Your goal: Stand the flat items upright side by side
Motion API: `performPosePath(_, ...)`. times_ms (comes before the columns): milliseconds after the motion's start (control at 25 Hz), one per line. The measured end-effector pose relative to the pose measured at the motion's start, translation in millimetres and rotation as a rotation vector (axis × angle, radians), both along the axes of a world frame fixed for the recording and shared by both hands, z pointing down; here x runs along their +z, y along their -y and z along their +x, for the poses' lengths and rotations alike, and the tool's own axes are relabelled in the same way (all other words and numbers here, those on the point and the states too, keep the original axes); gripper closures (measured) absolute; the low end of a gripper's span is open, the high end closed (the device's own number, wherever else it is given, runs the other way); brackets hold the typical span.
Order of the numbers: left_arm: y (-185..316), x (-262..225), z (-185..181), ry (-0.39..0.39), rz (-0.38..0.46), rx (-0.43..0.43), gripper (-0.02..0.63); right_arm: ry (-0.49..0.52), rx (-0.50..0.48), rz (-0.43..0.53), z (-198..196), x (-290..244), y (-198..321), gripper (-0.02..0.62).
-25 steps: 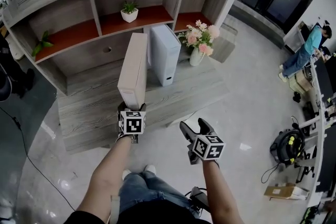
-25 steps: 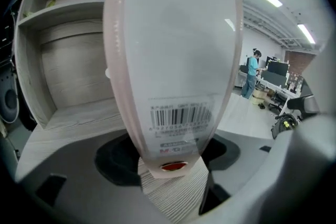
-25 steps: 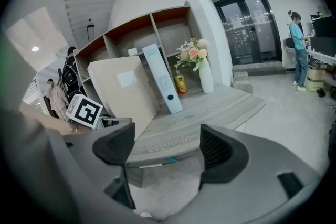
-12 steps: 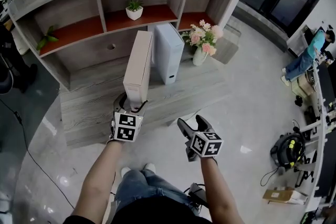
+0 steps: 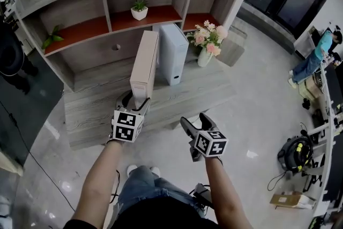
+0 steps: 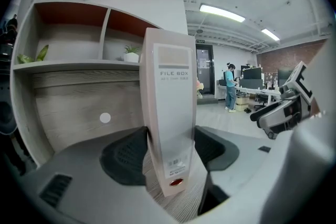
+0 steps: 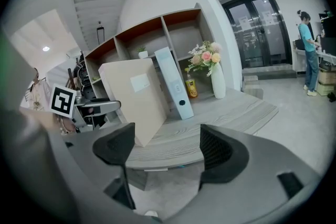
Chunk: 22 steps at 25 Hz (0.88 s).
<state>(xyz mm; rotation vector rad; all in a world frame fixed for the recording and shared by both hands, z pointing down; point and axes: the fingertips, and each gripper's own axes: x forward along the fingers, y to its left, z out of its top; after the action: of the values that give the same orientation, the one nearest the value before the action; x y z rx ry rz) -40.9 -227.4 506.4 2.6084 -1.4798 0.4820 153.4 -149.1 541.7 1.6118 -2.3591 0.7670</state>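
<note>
Left gripper (image 5: 138, 105): the jaws have just been closing, and the pads press on both sides of the near lower end of the file box (image 5: 146, 61), which stands between them. The gripper points forward and slightly down. The left forearm (image 5: 102, 179) extends straight behind it.

Right gripper (image 5: 196, 125): the jaws stand apart with nothing between them. It hovers right of the file box, nearer the person and clear of it. The right forearm (image 5: 222, 190) extends likewise.
</note>
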Motion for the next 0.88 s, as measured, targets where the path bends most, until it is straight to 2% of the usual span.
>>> performPosePath(240,17,3,9,-0.004,-0.022,-0.062,0.321,-0.005,0.019,-0.005,8,1,-4,0.195)
performPosePath(560,46,3,26,0.006,-0.069,-0.105,0.322,-0.002,0.046,-0.012,21,2,-1,0.195)
performPosePath(880,87,3,40,-0.009,-0.076,-0.172,0.327,0.014,0.090,-0.020,46,4,13,0.195)
